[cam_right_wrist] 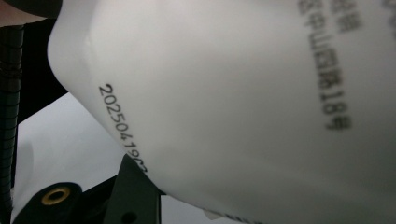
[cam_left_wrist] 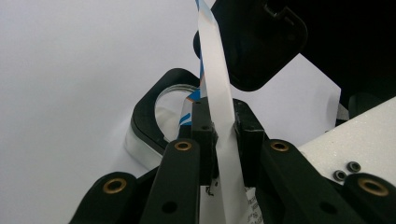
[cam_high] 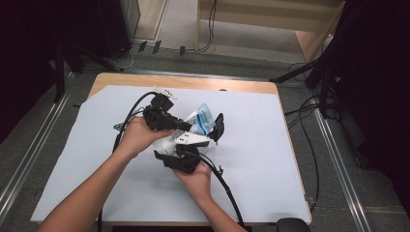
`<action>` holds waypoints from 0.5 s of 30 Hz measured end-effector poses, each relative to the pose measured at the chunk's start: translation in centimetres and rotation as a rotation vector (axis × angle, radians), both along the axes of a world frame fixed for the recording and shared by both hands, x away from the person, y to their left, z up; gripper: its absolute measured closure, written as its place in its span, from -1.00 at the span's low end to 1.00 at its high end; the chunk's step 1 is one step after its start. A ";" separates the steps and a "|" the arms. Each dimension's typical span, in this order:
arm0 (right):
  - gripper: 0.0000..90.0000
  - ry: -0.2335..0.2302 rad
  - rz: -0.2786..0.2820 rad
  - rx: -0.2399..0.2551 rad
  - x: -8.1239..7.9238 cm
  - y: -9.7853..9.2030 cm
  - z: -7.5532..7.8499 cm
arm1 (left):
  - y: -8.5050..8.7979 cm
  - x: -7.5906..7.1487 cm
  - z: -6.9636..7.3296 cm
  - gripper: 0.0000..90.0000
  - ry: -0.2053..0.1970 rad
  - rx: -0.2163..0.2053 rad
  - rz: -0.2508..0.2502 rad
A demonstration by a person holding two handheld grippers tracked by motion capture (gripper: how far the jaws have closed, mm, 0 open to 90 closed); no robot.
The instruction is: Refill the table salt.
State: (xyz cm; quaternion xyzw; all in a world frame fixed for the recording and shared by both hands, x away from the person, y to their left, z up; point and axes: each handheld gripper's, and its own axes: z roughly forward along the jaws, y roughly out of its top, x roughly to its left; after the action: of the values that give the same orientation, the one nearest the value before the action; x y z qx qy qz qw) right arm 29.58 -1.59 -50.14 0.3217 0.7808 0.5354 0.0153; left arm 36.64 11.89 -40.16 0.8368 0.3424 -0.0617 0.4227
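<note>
A white pouch with blue print [cam_high: 203, 118] is held up over the middle of the table between both grippers. My left gripper [cam_high: 186, 126] comes in from the left and is shut on the pouch. In the left gripper view its jaws [cam_left_wrist: 223, 126] pinch a thin white edge of the pouch [cam_left_wrist: 217, 84]. My right gripper [cam_high: 207, 136] comes up from below, with its jaws on either side of the pouch body. In the right gripper view the white pouch [cam_right_wrist: 233, 93] sits very close, with a printed date code and blurred text, and one black jaw shows at the bottom left.
The table [cam_high: 270, 159] is covered by a white sheet, with a strip of wood [cam_high: 193, 82] bare at the far edge. Black cables [cam_high: 227, 188] trail from both grippers across the near part of the table. Dark stands and floor cables surround the table.
</note>
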 end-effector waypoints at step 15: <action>0.32 -0.004 0.002 -0.001 0.0 0.1 0.0 | 0.0 0.0 0.0 0.85 -0.004 0.011 0.003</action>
State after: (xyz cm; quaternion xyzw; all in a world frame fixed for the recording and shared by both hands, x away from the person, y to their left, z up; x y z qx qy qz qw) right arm 29.54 -1.53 -50.16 0.3199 0.7813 0.5357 0.0166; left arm 36.62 11.88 -40.15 0.8386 0.3432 -0.0574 0.4191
